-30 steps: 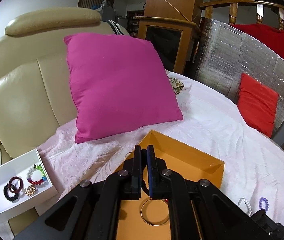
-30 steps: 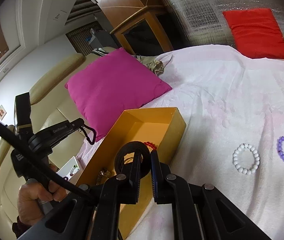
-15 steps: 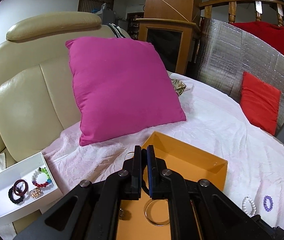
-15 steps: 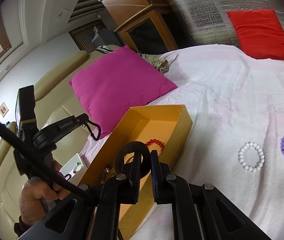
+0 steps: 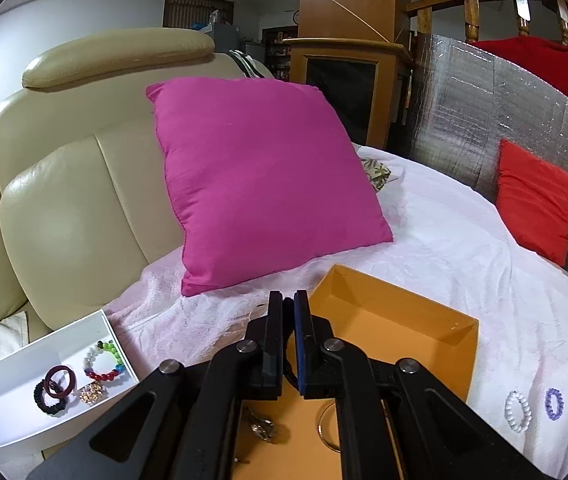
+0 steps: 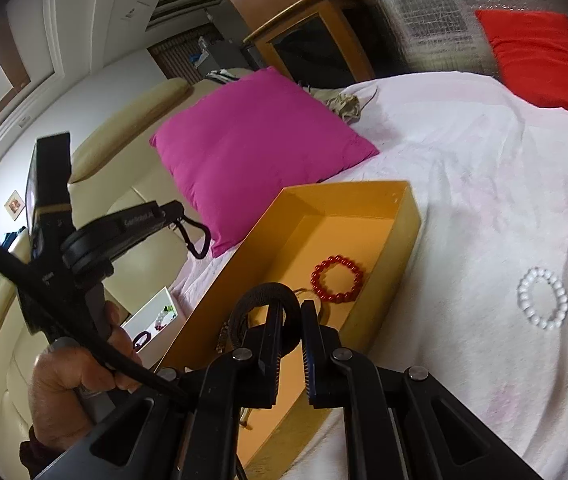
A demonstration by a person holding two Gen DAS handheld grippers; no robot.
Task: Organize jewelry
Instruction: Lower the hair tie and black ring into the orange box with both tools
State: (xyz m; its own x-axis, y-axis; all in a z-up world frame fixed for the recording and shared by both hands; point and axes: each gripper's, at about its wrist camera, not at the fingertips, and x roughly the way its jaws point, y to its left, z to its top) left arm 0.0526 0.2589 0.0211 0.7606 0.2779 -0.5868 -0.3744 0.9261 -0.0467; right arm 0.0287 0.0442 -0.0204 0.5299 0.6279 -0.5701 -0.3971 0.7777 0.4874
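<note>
Right tool (image 6: 289,322) hangs over the near end of the orange box (image 6: 406,236), jaws a narrow gap apart, with a dark brown band (image 6: 262,296) looped around its left finger. The band is not pinched between the pads as far as I can see.

Left tool (image 5: 289,316) sits over the same box (image 5: 472,354), jaws nearly together; a thin dark strand shows in the slit lower down, can't tell if it's gripped. Left hand (image 6: 70,392) wraps that tool's handle.

Inside the orange box: red bead bracelet (image 6: 338,279) toward the far end, gold bangle (image 5: 324,426) and a small metal piece (image 5: 262,428) nearer.

White tray (image 5: 12,396) sits beside the box on the sofa side, holding a black scrunchie (image 5: 46,402), maroon ring (image 5: 59,380), multicolour bead bracelet (image 5: 104,364) and a gold sparkly piece (image 5: 91,393).

On the white blanket (image 6: 484,184), well apart from the box: white bead bracelet (image 6: 543,298), with a purple bead bracelet (image 5: 554,403) just beside it. Pink cushion (image 5: 260,184) leans on the sofa behind.
</note>
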